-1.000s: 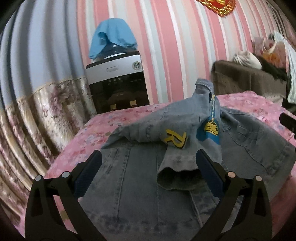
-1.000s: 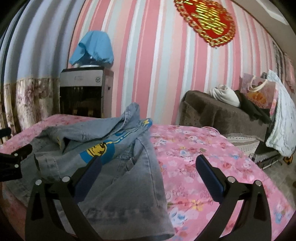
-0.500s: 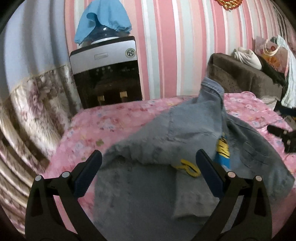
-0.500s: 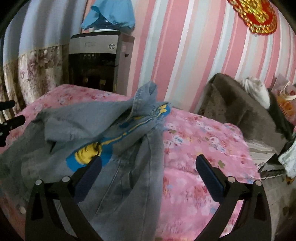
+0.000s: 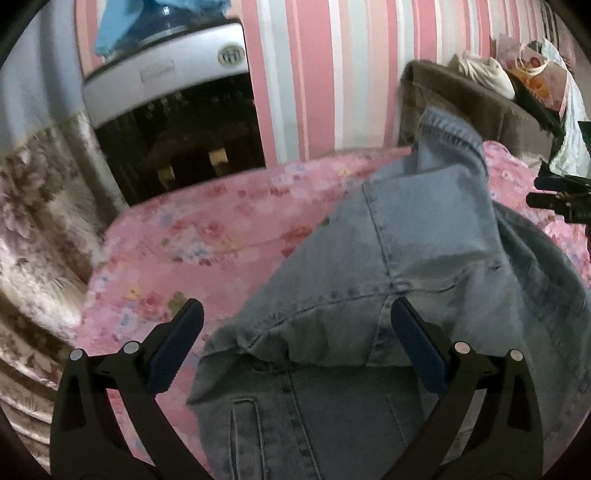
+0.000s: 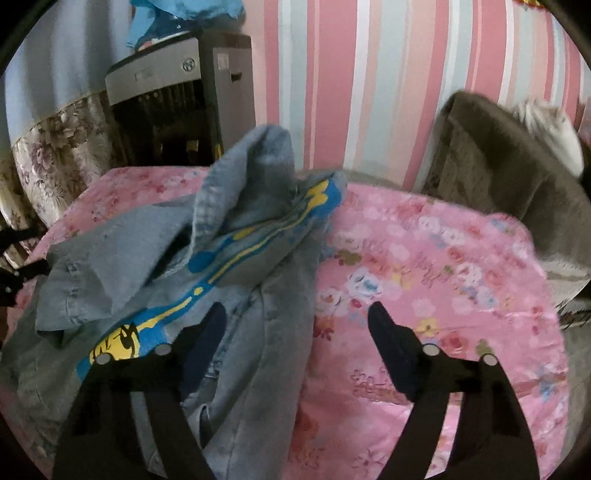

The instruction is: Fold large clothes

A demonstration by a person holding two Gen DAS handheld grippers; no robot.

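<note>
The left tool (image 5: 295,341) points down at a slant over the near part of the bed (image 5: 207,236), and its two fingers stand wide apart with nothing pressed between them; the left finger (image 5: 177,345) is over the pink flowered cover and the right finger (image 5: 417,347) is over the cloth. The denim jacket (image 5: 406,266) lies on the bed, spread over its middle and right part, with one fold lifted into a ridge and a stitched edge standing up at the far side. In the right wrist view the right tool (image 6: 295,338) also slants down, and its jaws have just been closing a little, yet they are open and nothing is pinched between them: its left finger (image 6: 201,343) hangs over the jacket (image 6: 258,332) and its right finger (image 6: 391,350) over the bare pink cover (image 6: 424,280). The blue and yellow print (image 6: 236,251) of the jacket shows on the raised part, near the standing collar. At the far left a flowered curtain (image 5: 40,206) hangs beside the bed. Behind the bed stands a water dispenser (image 5: 173,122) with a blue cloth (image 5: 147,18) over its top, against the striped wall (image 5: 325,74). To the right there is a brown covered seat (image 6: 495,158) with a white bundle (image 6: 550,129) on it. Between the two tools the lifted fold of denim blocks a part of the view. At the right edge of the left wrist view the tip of the other tool (image 5: 557,199) is seen, well apart from the jacket's collar.
</note>
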